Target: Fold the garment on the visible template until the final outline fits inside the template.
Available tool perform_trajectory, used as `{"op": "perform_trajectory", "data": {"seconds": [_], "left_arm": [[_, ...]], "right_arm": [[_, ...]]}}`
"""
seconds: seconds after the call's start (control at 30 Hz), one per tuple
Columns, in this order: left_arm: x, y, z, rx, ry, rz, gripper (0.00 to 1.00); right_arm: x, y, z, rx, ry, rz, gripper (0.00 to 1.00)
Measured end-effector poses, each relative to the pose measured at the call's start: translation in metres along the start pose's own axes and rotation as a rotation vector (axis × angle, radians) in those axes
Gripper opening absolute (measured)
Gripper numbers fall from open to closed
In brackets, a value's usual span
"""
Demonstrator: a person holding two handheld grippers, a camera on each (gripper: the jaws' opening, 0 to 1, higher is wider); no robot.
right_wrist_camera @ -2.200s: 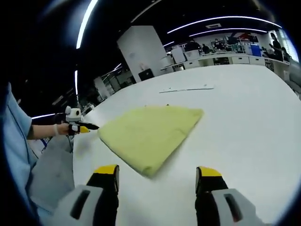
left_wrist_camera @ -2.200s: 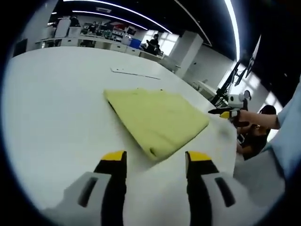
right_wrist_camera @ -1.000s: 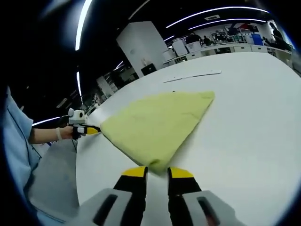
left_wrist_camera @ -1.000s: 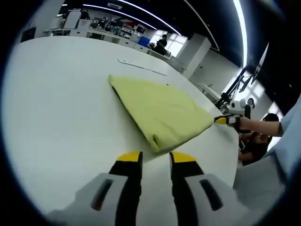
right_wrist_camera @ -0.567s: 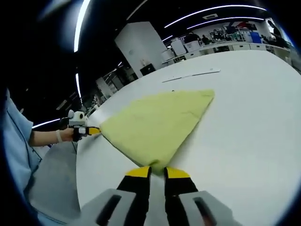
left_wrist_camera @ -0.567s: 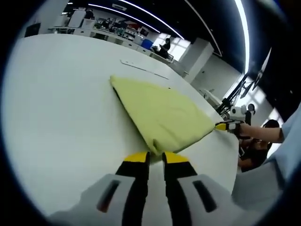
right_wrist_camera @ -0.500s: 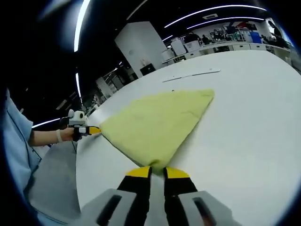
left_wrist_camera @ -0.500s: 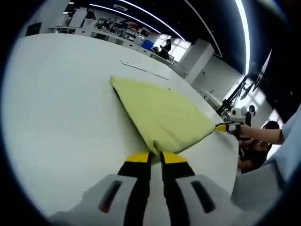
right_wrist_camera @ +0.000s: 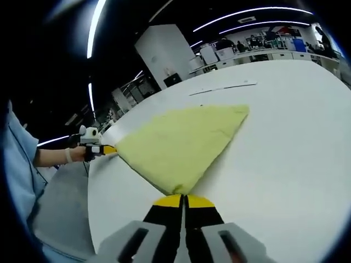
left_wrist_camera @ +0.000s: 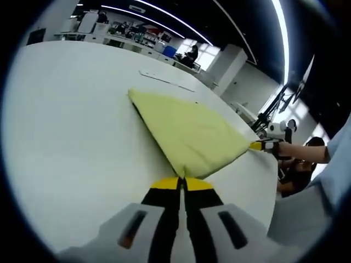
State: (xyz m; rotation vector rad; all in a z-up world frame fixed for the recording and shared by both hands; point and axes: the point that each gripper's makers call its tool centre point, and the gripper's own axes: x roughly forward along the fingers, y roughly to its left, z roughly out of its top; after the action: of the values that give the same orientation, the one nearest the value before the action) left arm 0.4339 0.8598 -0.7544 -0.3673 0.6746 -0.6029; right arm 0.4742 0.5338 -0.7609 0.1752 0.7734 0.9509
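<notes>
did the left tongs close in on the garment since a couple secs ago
Yes. The left tongs were open and short of the yellow garment; now the jaws are shut at its near corner, while the garment lies the same way on the white table.

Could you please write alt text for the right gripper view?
The right gripper is shut on the near corner of a folded yellow garment on a white table. At left, the left gripper meets another corner.
</notes>
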Motion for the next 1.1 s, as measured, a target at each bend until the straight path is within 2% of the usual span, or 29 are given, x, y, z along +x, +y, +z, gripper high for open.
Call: {"op": "perform_trajectory", "data": {"seconds": [0.17, 0.3, 0.43, 0.57, 0.73, 1.1], "left_arm": [[-0.006, 0.002, 0.002, 0.039, 0.012, -0.009, 0.0], [-0.009, 0.002, -0.003, 0.095, 0.053, -0.026, 0.0], [-0.01, 0.002, -0.014, 0.197, 0.132, -0.04, 0.0], [-0.012, -0.005, -0.018, 0.243, 0.157, -0.066, 0.0], [-0.018, -0.008, -0.031, 0.389, 0.233, -0.092, 0.0], [-0.024, -0.004, -0.035, 0.386, 0.247, -0.081, 0.0]], "right_arm": [[-0.009, -0.005, 0.005, -0.013, -0.01, -0.01, 0.0], [-0.013, -0.004, 0.006, -0.032, -0.009, -0.005, 0.0], [-0.014, -0.002, 0.001, -0.056, 0.014, 0.0, 0.0], [-0.015, 0.0, -0.001, -0.054, 0.02, 0.004, 0.0], [-0.018, 0.006, -0.007, -0.061, 0.044, 0.021, 0.0], [-0.024, 0.023, -0.03, -0.048, 0.074, 0.048, 0.0]]}}
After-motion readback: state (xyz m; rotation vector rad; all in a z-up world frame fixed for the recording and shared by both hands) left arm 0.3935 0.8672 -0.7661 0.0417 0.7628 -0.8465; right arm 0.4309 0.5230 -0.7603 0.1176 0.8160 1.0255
